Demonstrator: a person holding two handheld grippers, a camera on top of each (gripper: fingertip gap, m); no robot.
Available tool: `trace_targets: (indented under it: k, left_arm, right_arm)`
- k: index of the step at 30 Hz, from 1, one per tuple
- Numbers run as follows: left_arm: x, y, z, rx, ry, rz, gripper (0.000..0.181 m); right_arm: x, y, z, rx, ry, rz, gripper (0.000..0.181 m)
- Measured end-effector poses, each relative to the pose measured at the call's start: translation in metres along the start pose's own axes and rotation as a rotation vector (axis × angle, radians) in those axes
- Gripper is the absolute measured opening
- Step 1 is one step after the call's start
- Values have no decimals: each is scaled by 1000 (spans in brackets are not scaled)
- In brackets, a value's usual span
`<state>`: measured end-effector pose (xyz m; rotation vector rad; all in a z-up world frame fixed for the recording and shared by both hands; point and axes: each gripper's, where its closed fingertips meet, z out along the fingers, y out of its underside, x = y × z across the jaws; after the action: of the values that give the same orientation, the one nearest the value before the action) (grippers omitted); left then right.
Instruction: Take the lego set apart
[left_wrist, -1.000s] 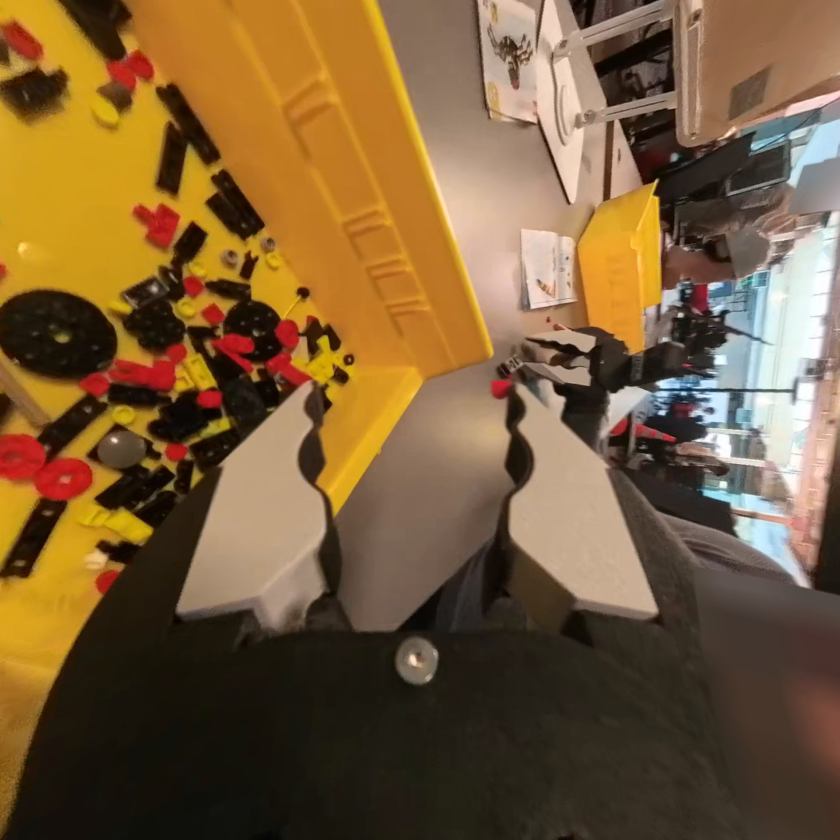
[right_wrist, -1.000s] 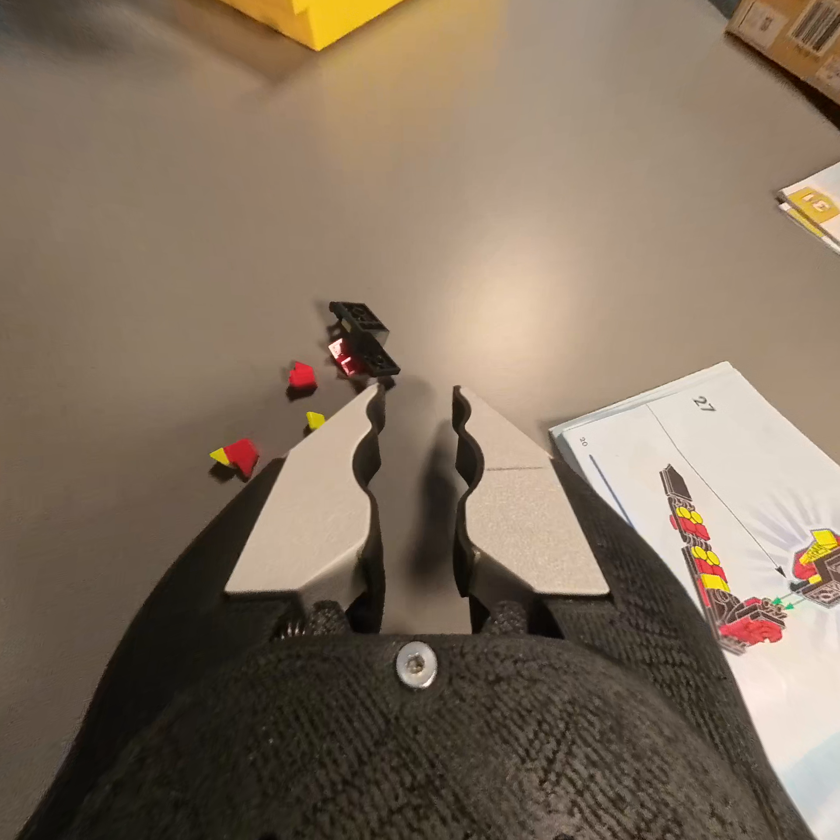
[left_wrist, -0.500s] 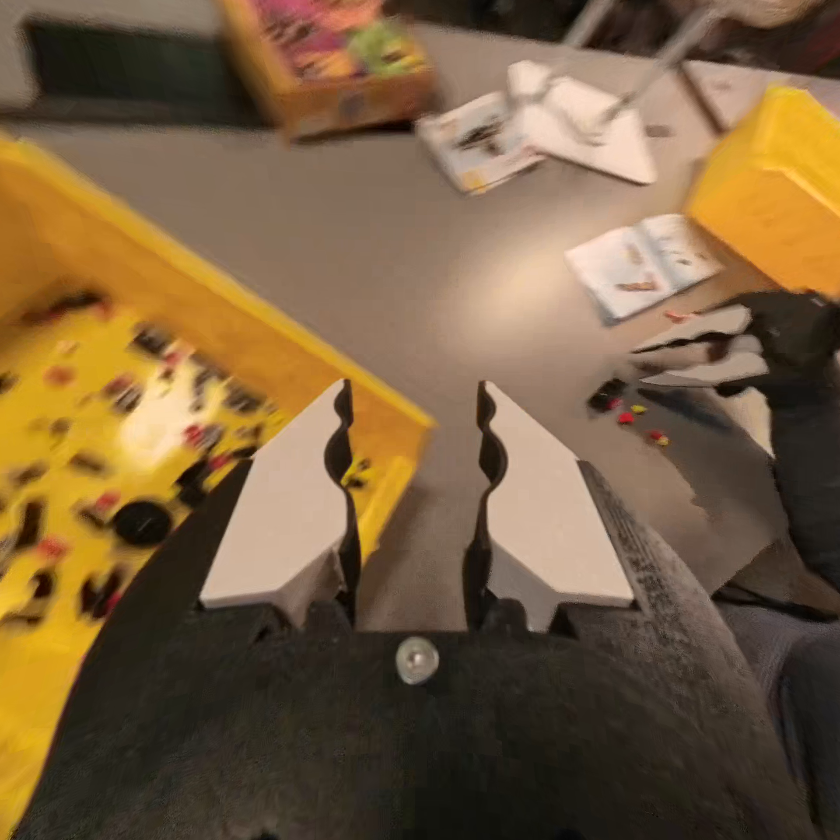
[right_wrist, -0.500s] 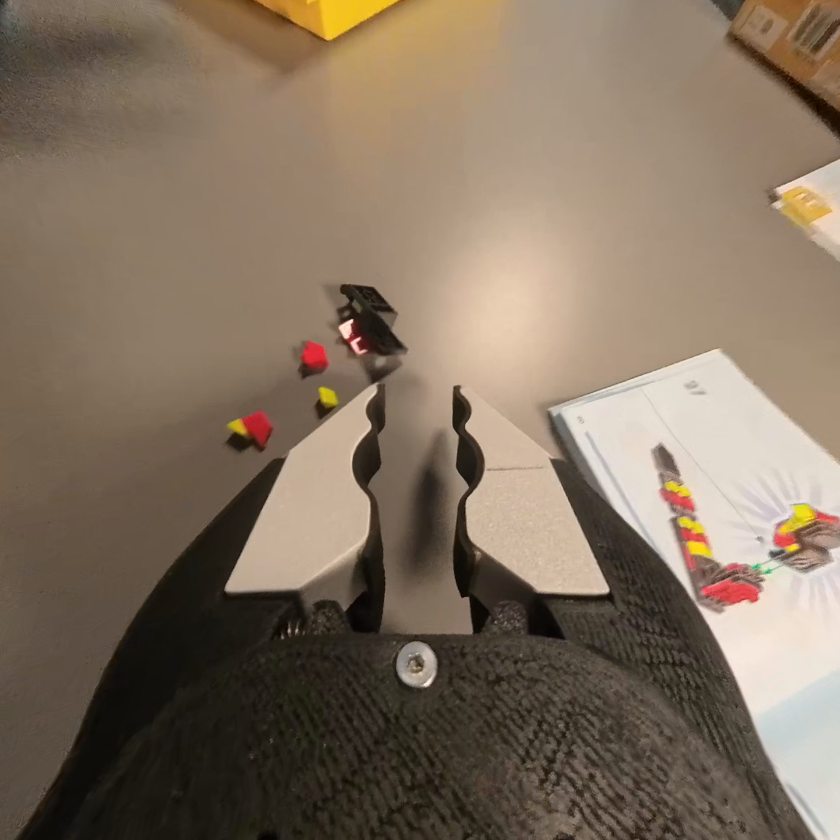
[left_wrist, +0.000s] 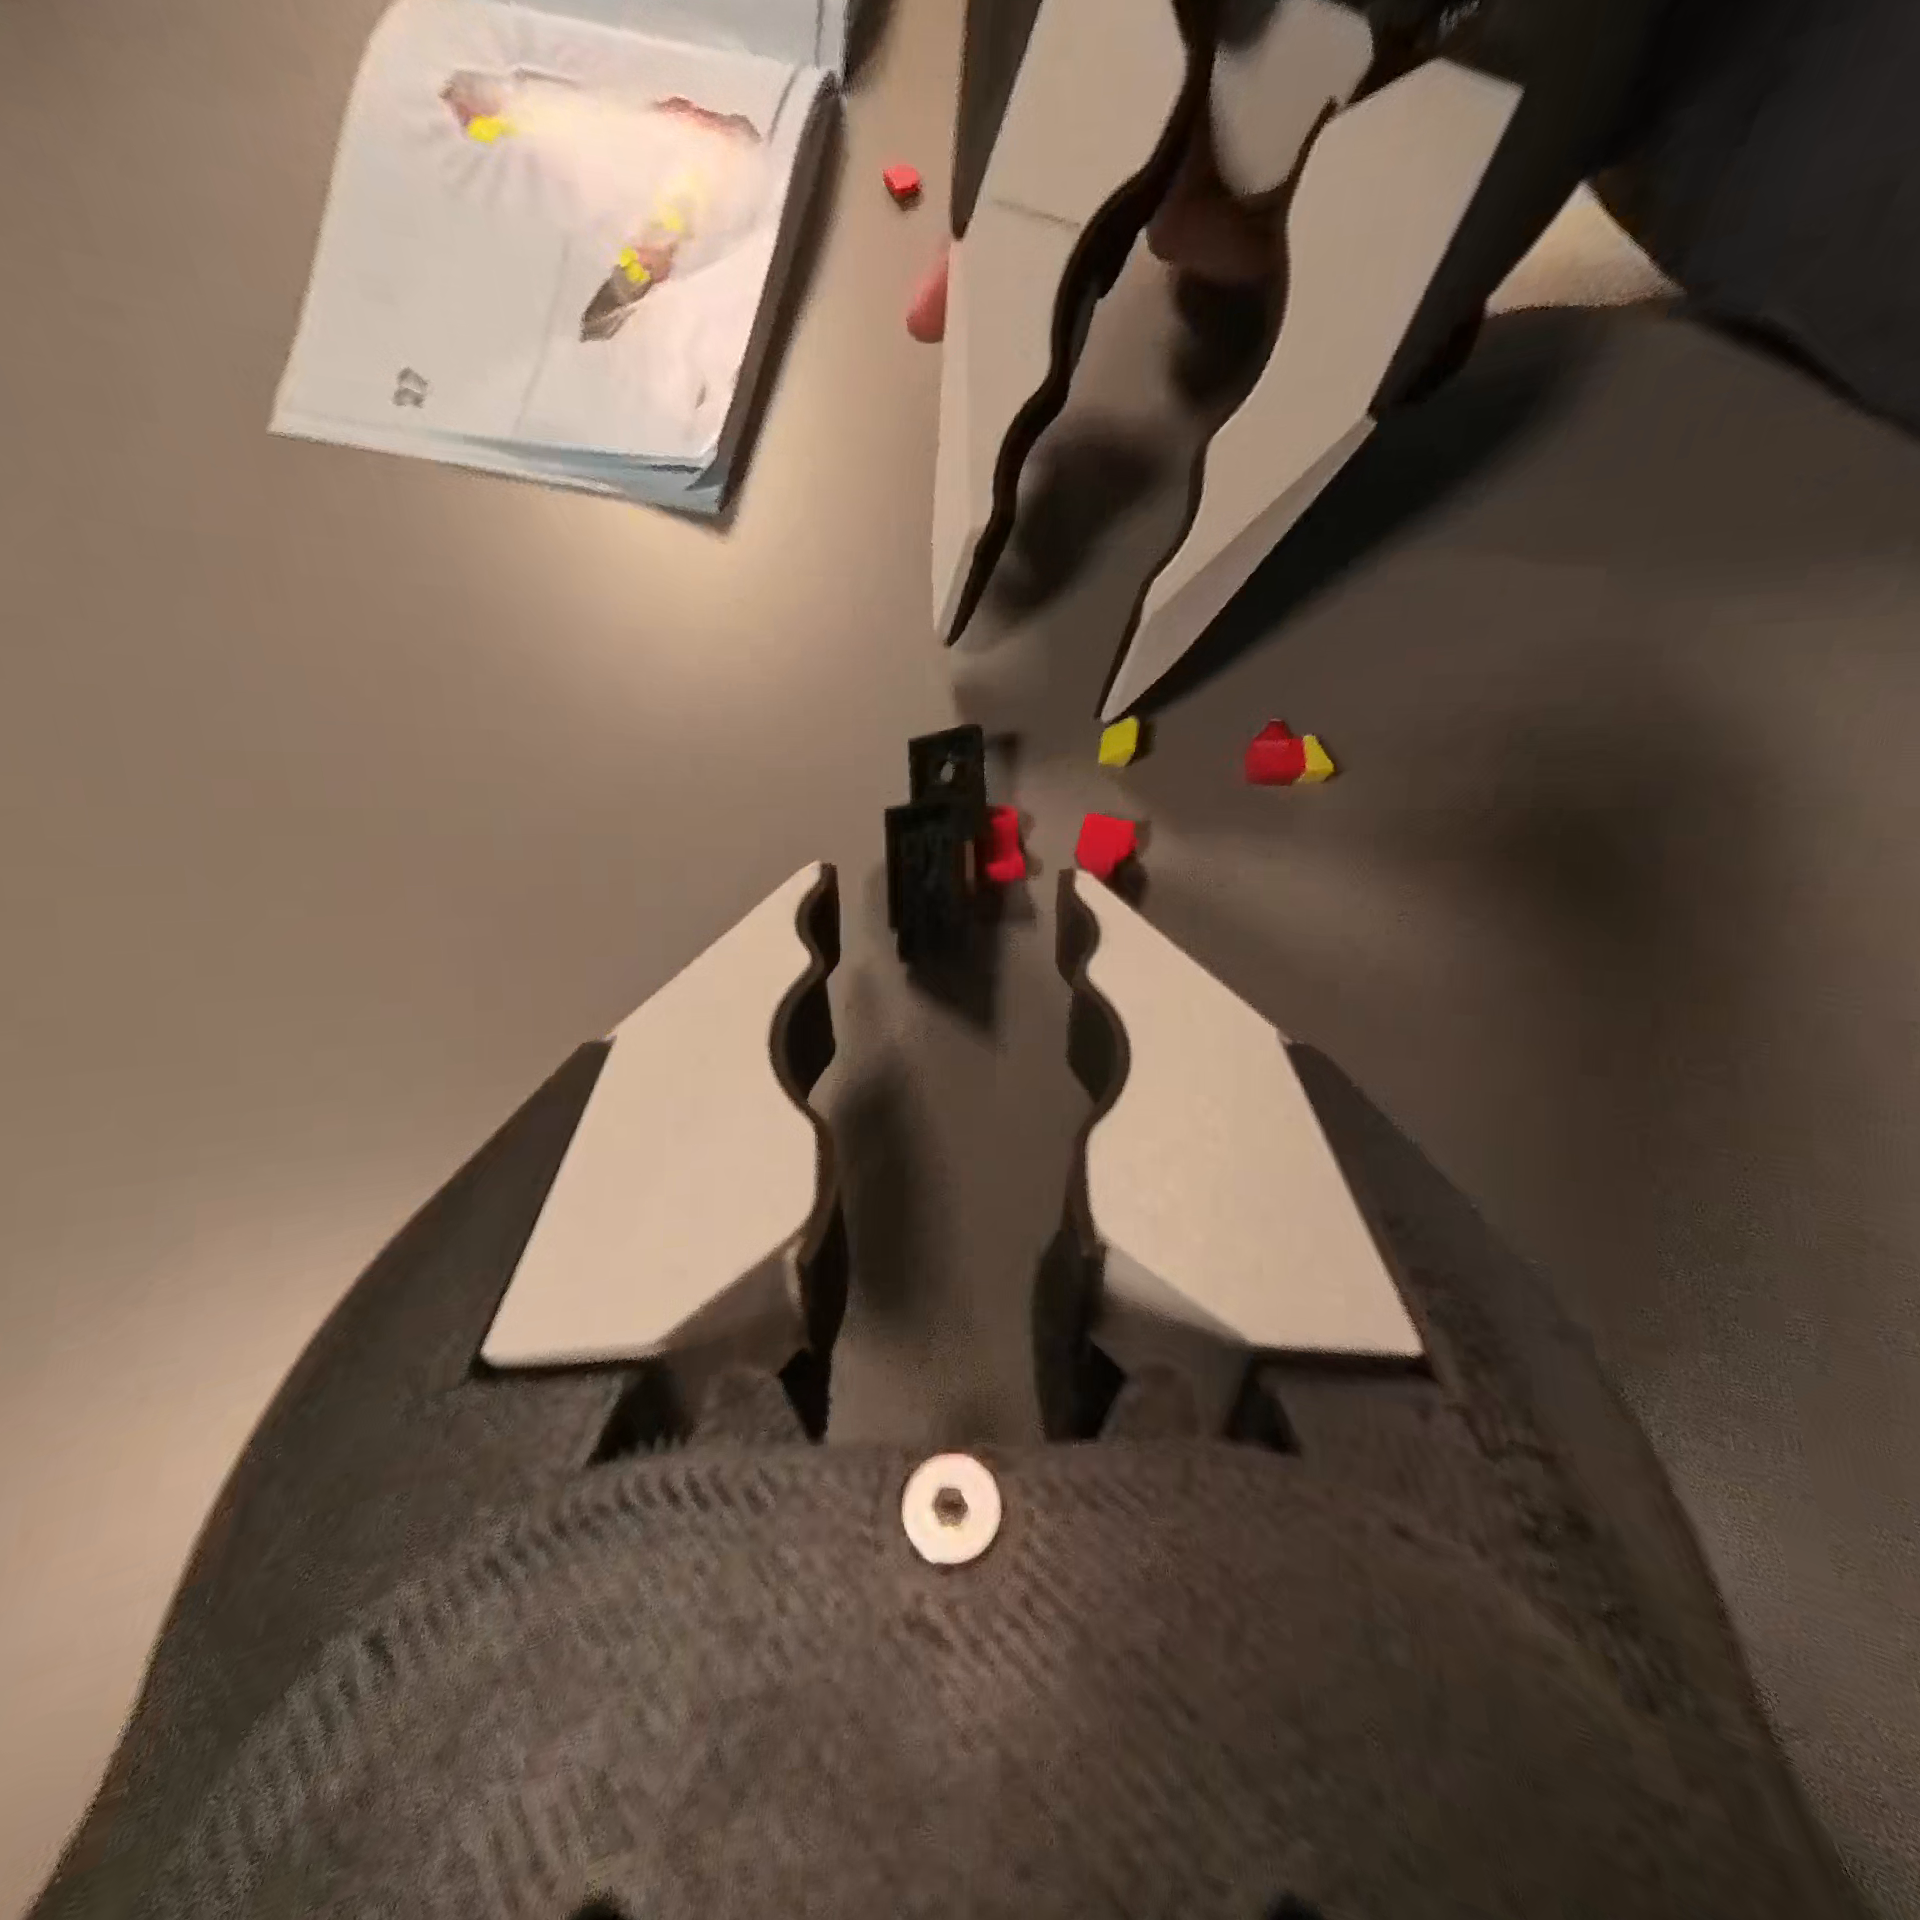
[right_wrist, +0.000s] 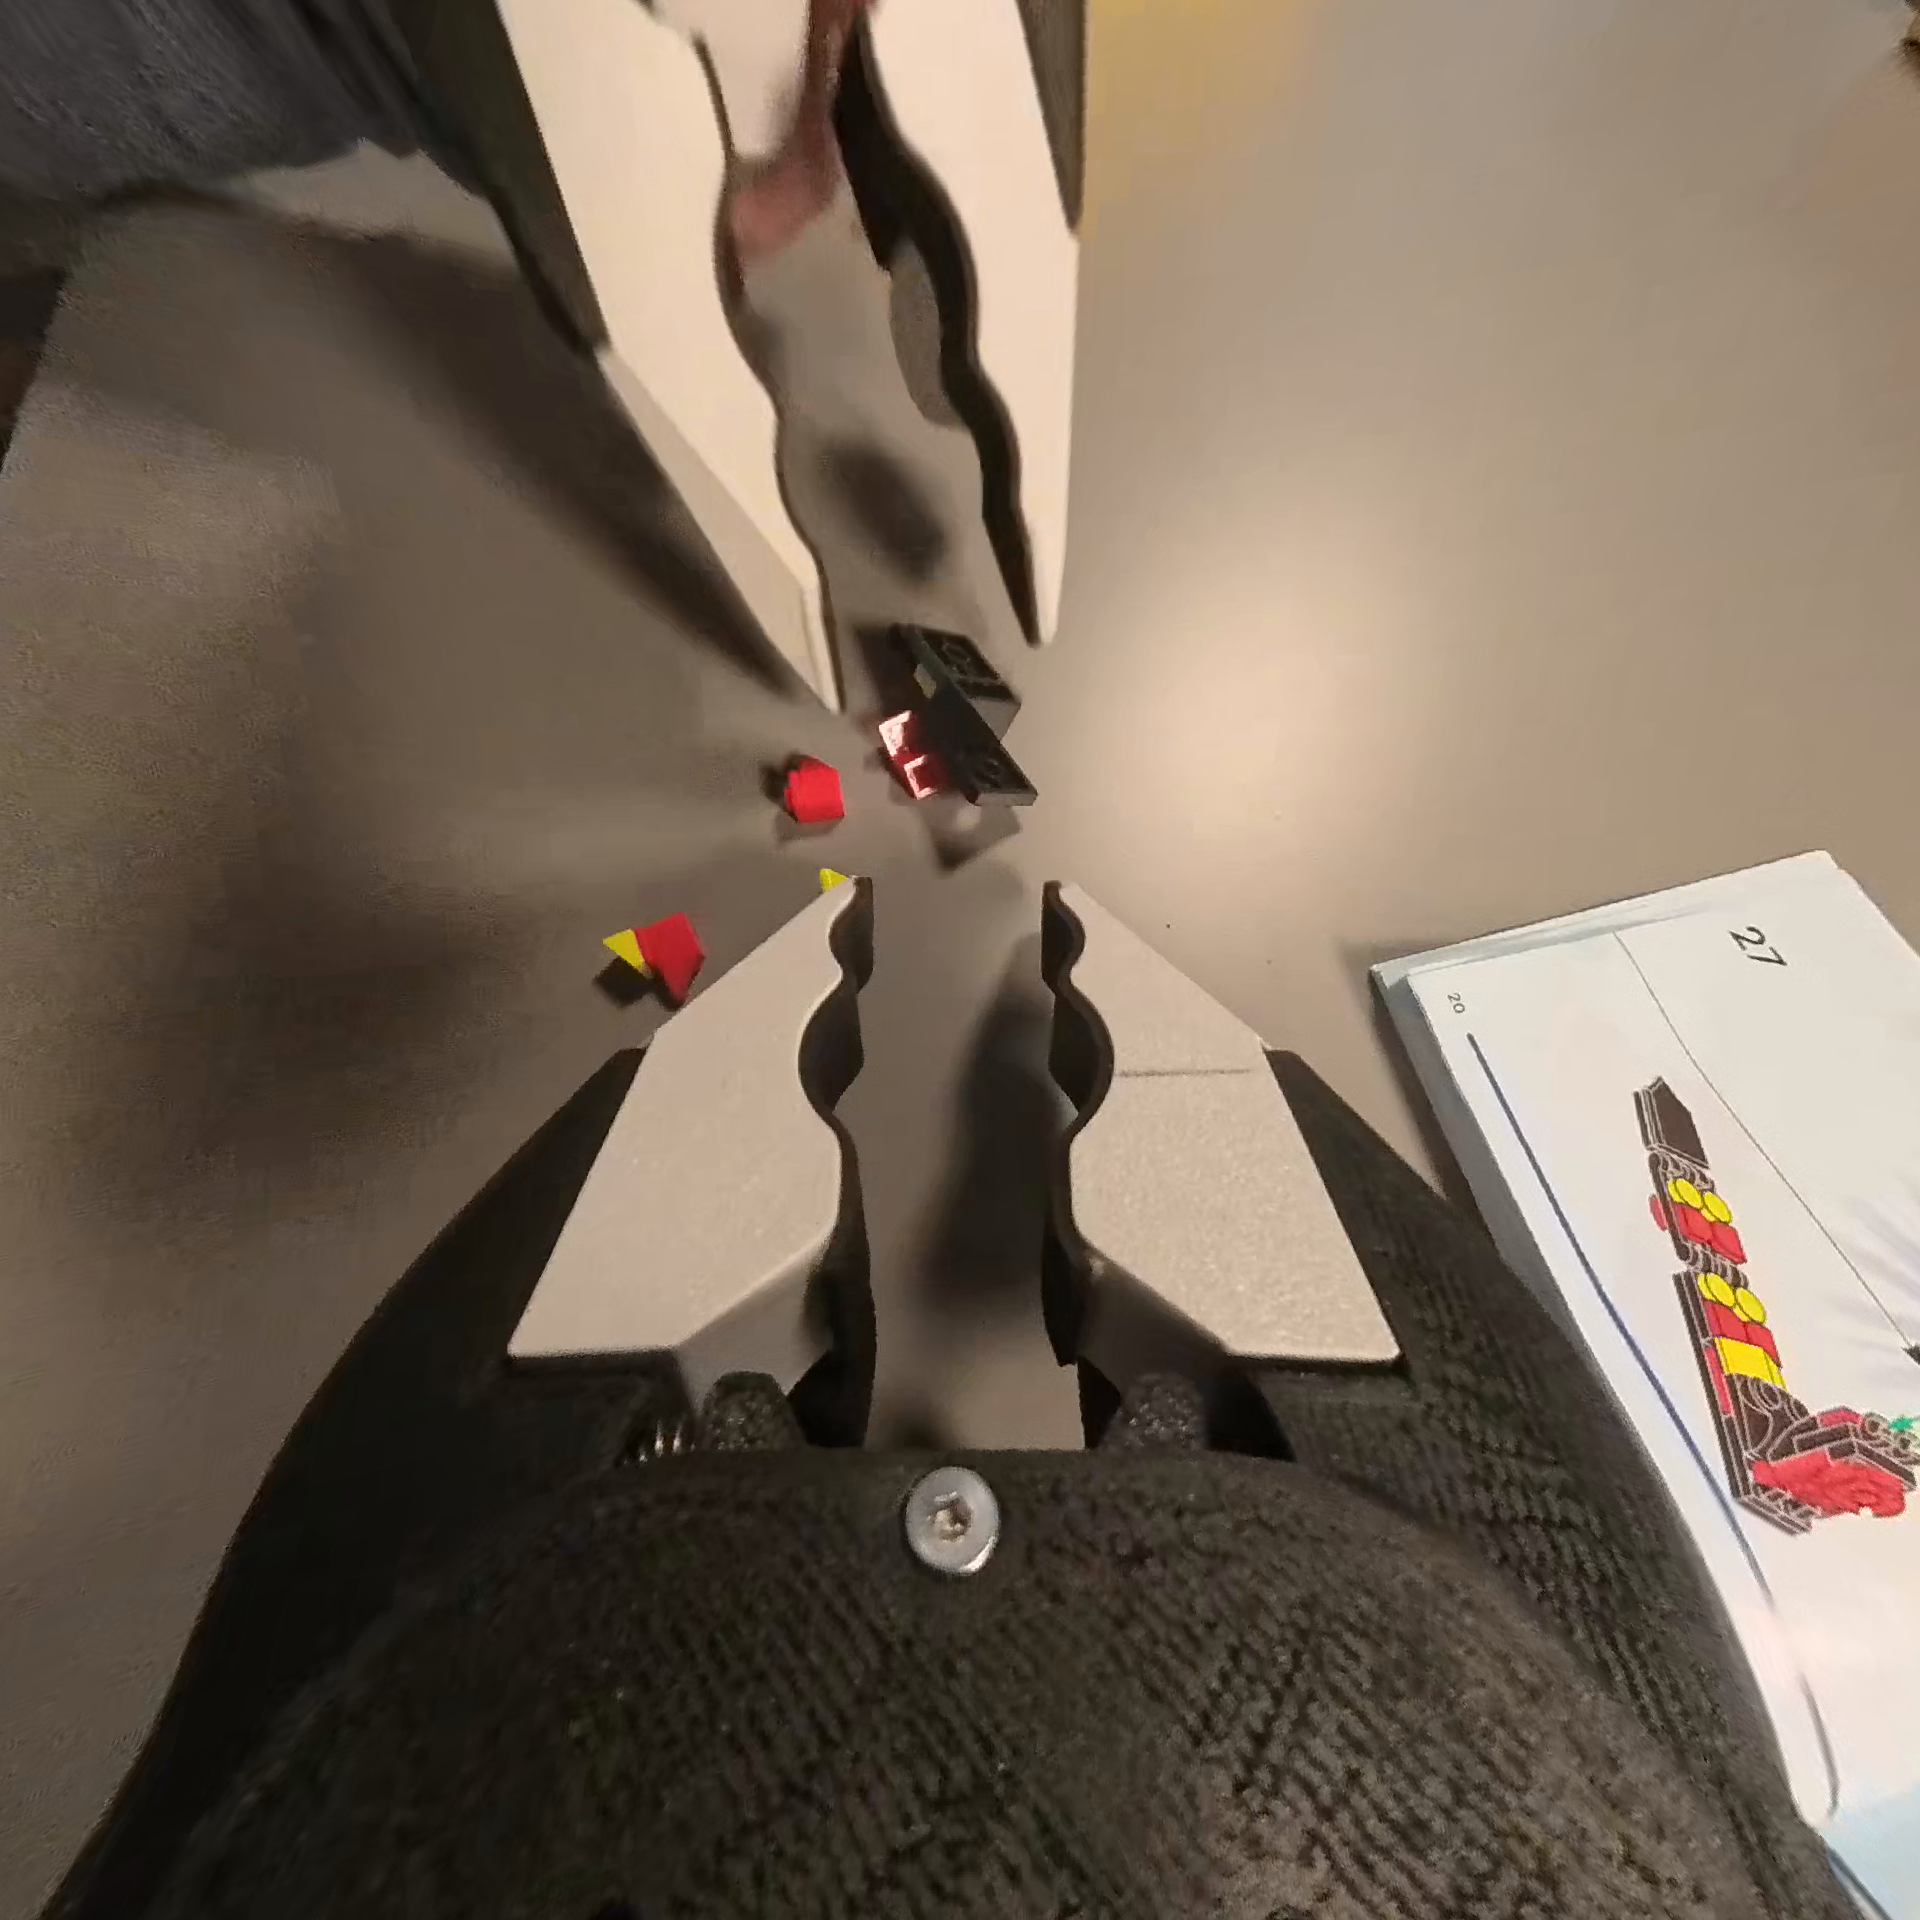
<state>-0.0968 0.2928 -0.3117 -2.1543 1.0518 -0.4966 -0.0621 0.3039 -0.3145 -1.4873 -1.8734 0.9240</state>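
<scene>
- Instruction booklet (left_wrist: 540, 281), glossy pale-blue paper, lies open at 10 o'clock in the left wrist view.
- Left gripper (left_wrist: 945, 894) is partly open and holds nothing; its flat grey fingers (left_wrist: 686, 1153) have wavy inner edges.
- Black lego piece (left_wrist: 935, 862), a small angular plastic block with a red part on its side, rests on the matte grey table (left_wrist: 312, 831) at 12 o'clock, just beyond the tips.
- Right gripper (left_wrist: 1023, 665) points back from 12 o'clock, also apart and empty.
- Loose red and yellow bricks (left_wrist: 1288, 756) lie at 1 o'clock.
</scene>
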Motion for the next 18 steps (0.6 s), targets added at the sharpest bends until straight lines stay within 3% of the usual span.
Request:
trace_targets:
  k: [3, 4, 7, 12, 16, 18]
  left_arm:
    - [-4, 2, 12, -32, -14, 65, 30]
    - [-7, 1, 13, -34, -24, 58, 17]
    - [-19, 0, 9, -20, -29, -81, 16]
    - [-5, -36, -25, 274, 524, -680, 16]
    - [-1, -18, -25, 208, 623, -789, 16]
    - [9, -25, -30, 227, 730, -817, 16]
  right_arm:
    - [2, -3, -2, 19, 19, -1, 30]
    - [3, -4, -3, 23, 35, -10, 30]
    - [9, -16, -5, 46, 132, -114, 33]
    - [16, -51, -4, 45, 452, -567, 44]
    - [13, -62, 3, -15, 557, -817, 45]
    - [10, -66, 8, -41, 591, -932, 45]
